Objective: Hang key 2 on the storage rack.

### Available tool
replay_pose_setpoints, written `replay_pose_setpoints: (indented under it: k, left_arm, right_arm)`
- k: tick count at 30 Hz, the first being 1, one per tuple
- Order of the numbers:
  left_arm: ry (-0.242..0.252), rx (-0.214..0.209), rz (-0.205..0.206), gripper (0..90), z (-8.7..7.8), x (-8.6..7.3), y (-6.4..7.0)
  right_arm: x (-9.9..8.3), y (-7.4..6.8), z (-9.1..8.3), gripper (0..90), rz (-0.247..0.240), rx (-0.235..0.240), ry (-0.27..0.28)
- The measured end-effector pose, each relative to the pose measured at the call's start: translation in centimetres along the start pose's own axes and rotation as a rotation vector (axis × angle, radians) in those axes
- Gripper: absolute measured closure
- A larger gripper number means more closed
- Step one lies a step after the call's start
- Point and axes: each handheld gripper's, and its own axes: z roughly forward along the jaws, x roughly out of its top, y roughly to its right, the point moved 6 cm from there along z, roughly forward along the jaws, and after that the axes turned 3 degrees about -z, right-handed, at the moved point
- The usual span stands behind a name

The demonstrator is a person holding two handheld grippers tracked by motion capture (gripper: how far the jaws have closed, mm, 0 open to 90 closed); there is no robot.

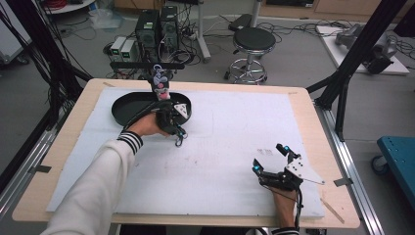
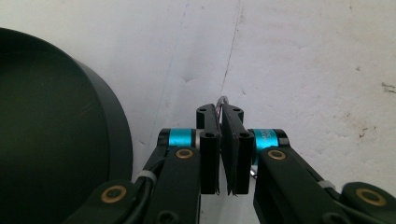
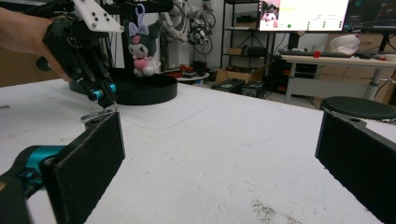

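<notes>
Nearest to the camera in the right gripper view are the two black jaws of my right gripper (image 3: 219, 158), faced with a rough, foam-like pad; they stand wide apart with nothing between them, and both are cut off by the bottom edge of the picture. In the high view this gripper rests low over the near right part of the bench (image 1: 313, 132), which has a pale wooden rim and a white, slightly stained sheet on top. My left gripper (image 2: 220, 122) has its jaws pressed together on a thin metal ring (image 2: 223, 100), of which I see just a small bright arc above the jaw tips; the rest of it is hidden between the pads, so I cannot tell its full shape. In the right gripper view the same ring (image 3: 95, 115) shows below the left gripper, close to the white sheet, but it is small and partly covered by my own jaw. Just beside the left gripper stands a round black tray (image 1: 122, 108) with a low smooth wall, and in the left gripper view it is cut by the left edge. A small plush toy (image 3: 141, 46), dark with a grey head and a pink heart, hangs above the far side of the tray; its strap is hard to make out.
</notes>
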Motion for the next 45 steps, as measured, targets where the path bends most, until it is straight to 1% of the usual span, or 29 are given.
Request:
replay_pose_setpoints:
  k: [2, 4, 5, 6, 7, 8, 10, 11, 12, 13, 14, 19, 22, 24, 29, 33, 37, 39, 40, 42, 44, 45]
  left_arm:
    - [0.005, -0.006, -0.003, 85.7, 0.0, 0.0, 0.1]
    - [-0.001, -0.005, 0.0, 85.9, 0.0, 0.0, 0.1]
    - [0.002, -0.006, -0.006, 86.2, 0.0, 0.1, 0.2]
    - [-0.001, -0.006, 0.001, 86.5, 0.0, 0.1, 0.2]
    - [0.001, -0.006, -0.001, 87.0, 0.0, 0.1, 0.3]
    - [0.004, 0.0, -0.006, 87.8, 0.0, 0.2, 0.3]
    - [0.001, 0.007, -0.004, 88.0, 0.0, 0.2, 0.3]
    - [0.0, 0.003, -0.003, 88.1, -0.1, 0.2, 0.3]
    - [0.003, -0.004, -0.013, 88.1, -0.1, 0.2, 0.4]
    - [0.002, 0.002, -0.017, 88.1, -0.2, 0.2, 0.3]
    - [0.009, -0.001, -0.026, 88.2, -0.2, 0.3, 0.3]
    - [0.037, 0.007, -0.031, 88.2, -1.0, 0.5, 0.1]
    - [0.059, 0.009, -0.044, 88.1, -1.5, 0.6, 0.1]
    - [0.073, 0.01, -0.044, 88.1, -2.1, 0.6, 0.0]
    - [0.126, 0.019, -0.07, 88.2, -3.8, 0.8, -0.2]
    - [0.151, 0.045, -0.087, 88.2, -5.0, 0.6, -0.4]
    - [0.177, 0.056, -0.093, 88.2, -6.4, 0.5, -0.3]
    - [0.193, 0.053, -0.097, 88.2, -7.1, 0.4, -0.2]
    - [0.206, 0.058, -0.096, 88.2, -7.6, 0.4, -0.2]
    - [0.233, 0.062, -0.111, 88.2, -8.3, 0.3, -0.2]
    - [0.248, 0.073, -0.114, 88.2, -8.9, 0.2, -0.2]
    - [0.268, 0.075, -0.116, 88.2, -9.4, 0.2, -0.3]
  right_arm:
    - [0.0, 0.0, 0.0, 0.6, -0.002, 0.002, 0.0]
    - [0.0, 0.0, 0.0, 0.6, -0.001, 0.0, 0.0]
    - [0.0, 0.0, 0.0, 0.6, -0.002, 0.001, 0.0]
    - [0.0, 0.0, 0.0, 0.6, 0.0, 0.0, 0.0]
    - [0.0, 0.0, 0.0, 0.6, 0.0, 0.001, 0.0]
    - [0.0, 0.0, 0.0, 0.6, -0.002, 0.002, 0.0]
    - [0.0, 0.0, 0.0, 0.6, -0.001, 0.0, 0.0]
    - [0.0, 0.0, 0.0, 0.6, -0.001, 0.001, -0.001]
    - [0.0, 0.0, 0.0, 0.6, -0.002, 0.001, -0.001]
    - [0.0, 0.0, 0.0, 0.6, -0.001, 0.0, 0.0]
    - [0.0, 0.0, 0.0, 0.6, -0.002, 0.001, 0.0]
    - [0.0, 0.0, 0.0, 0.6, 0.001, 0.001, 0.0]
    - [0.0, 0.0, 0.0, 0.6, 0.001, 0.0, 0.0]
    - [0.0, 0.0, 0.0, 0.6, 0.001, 0.001, 0.0]
    - [0.0, 0.0, 0.0, 0.6, -0.006, 0.001, 0.0]
    - [0.0, 0.0, 0.0, 0.6, -0.002, 0.0, 0.0]
    - [0.0, 0.0, 0.0, 0.6, -0.003, -0.001, 0.0]
    - [0.0, 0.0, 0.0, 0.6, 0.001, -0.001, -0.002]
    - [0.0, 0.0, 0.0, 0.6, 0.001, -0.001, -0.002]
    - [0.0, 0.0, 0.0, 0.6, 0.003, -0.001, -0.002]
    - [0.0, 0.0, 0.0, 0.6, 0.003, 0.0, -0.002]
    - [0.0, 0.0, 0.0, 0.6, 0.002, -0.001, -0.003]
